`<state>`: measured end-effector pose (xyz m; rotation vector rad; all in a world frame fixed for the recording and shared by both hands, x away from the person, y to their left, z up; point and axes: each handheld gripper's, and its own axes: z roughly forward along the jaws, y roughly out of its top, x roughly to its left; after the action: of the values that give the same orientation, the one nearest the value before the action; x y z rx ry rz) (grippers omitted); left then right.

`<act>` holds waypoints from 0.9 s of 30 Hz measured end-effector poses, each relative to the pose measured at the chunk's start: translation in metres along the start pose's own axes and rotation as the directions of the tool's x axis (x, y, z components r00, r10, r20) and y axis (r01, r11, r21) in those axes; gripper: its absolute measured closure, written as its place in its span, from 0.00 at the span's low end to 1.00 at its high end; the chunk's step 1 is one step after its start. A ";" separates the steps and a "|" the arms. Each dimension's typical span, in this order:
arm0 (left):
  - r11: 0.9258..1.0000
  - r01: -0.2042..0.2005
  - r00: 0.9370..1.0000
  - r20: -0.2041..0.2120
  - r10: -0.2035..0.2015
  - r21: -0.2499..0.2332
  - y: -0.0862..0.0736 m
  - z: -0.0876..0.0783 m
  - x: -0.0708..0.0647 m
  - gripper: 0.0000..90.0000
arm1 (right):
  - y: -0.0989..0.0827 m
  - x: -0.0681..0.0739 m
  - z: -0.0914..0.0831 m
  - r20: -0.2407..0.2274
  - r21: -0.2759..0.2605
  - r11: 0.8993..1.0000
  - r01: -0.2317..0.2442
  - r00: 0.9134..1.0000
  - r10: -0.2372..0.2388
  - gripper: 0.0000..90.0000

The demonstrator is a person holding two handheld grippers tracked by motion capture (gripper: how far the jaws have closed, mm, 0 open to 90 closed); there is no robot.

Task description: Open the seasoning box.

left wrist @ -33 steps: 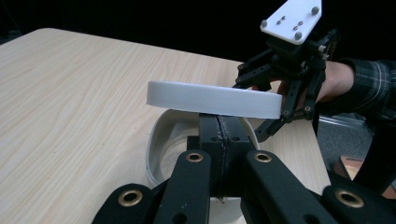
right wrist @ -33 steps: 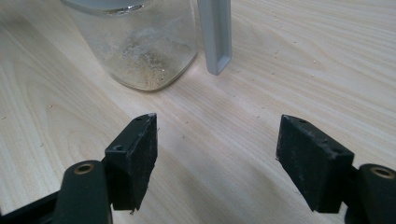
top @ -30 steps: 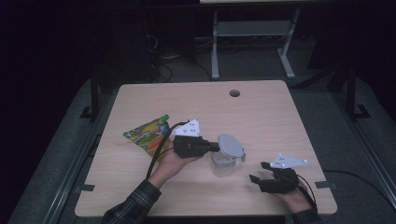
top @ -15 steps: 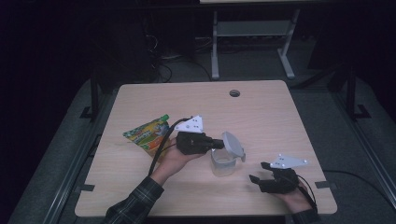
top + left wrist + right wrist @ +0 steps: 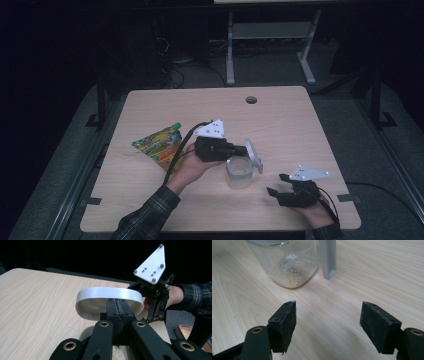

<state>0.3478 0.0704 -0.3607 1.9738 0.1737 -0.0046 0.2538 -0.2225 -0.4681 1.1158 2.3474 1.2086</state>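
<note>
High view: your left hand-held gripper [image 5: 239,150] pinches the lid [image 5: 253,156] edge-up just right of the jar [image 5: 239,171]; your right hand-held gripper [image 5: 283,186], farther right, gapes empty.

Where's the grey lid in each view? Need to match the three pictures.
High view: lid at table centre, tilted on edge over the jar, clamped in the left gripper.
Left gripper view: lid at centre, its edge pinched between the shut jaws.
Right gripper view: lid's edge at top centre, right of the jar.
Shared landmark: the clear jar beside the lid.
</note>
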 end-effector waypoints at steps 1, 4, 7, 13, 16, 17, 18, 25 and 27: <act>1.000 -0.001 1.000 0.003 0.001 0.002 0.001 0.001 0.000 1.00 | 0.000 0.000 0.000 0.000 -0.001 1.000 0.000 1.000 0.000 0.32; 1.000 -0.005 1.000 0.007 0.005 0.003 0.003 0.004 0.000 1.00 | 0.000 0.000 0.000 -0.002 -0.001 1.000 -0.002 1.000 0.002 0.32; 1.000 -0.011 1.000 0.009 0.011 0.008 0.004 0.006 0.000 1.00 | 0.000 0.000 0.000 -0.002 -0.002 1.000 -0.003 1.000 0.003 0.32; 1.000 -0.003 1.000 0.011 0.003 0.004 0.005 0.007 0.001 1.00 | 0.000 0.000 0.000 -0.002 -0.001 1.000 -0.005 1.000 0.005 0.32; 1.000 -0.009 1.000 0.010 0.009 0.011 0.004 0.007 0.001 1.00 | 0.000 0.000 0.000 -0.002 -0.002 1.000 -0.002 1.000 0.002 0.32; 1.000 -0.009 1.000 0.010 0.009 0.011 0.004 0.007 0.001 1.00 | 0.000 0.000 0.000 -0.002 -0.002 1.000 -0.002 1.000 0.002 0.32; 1.000 -0.004 1.000 0.011 0.004 0.015 0.004 0.006 0.001 1.00 | 0.000 0.000 -0.001 -0.003 0.000 1.000 -0.004 1.000 0.004 0.32; 1.000 -0.002 1.000 0.006 0.001 0.022 0.003 -0.001 -0.003 1.00 | 0.000 0.001 0.000 -0.004 0.002 1.000 -0.004 1.000 0.004 0.32; 1.000 0.000 1.000 0.004 0.000 0.028 0.003 -0.003 -0.003 1.00 | 0.000 0.001 0.000 -0.004 0.001 1.000 -0.004 1.000 0.004 0.32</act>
<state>0.3449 0.0716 -0.3568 2.0019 0.1725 -0.0109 0.2535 -0.2216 -0.4683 1.1197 2.3504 1.2122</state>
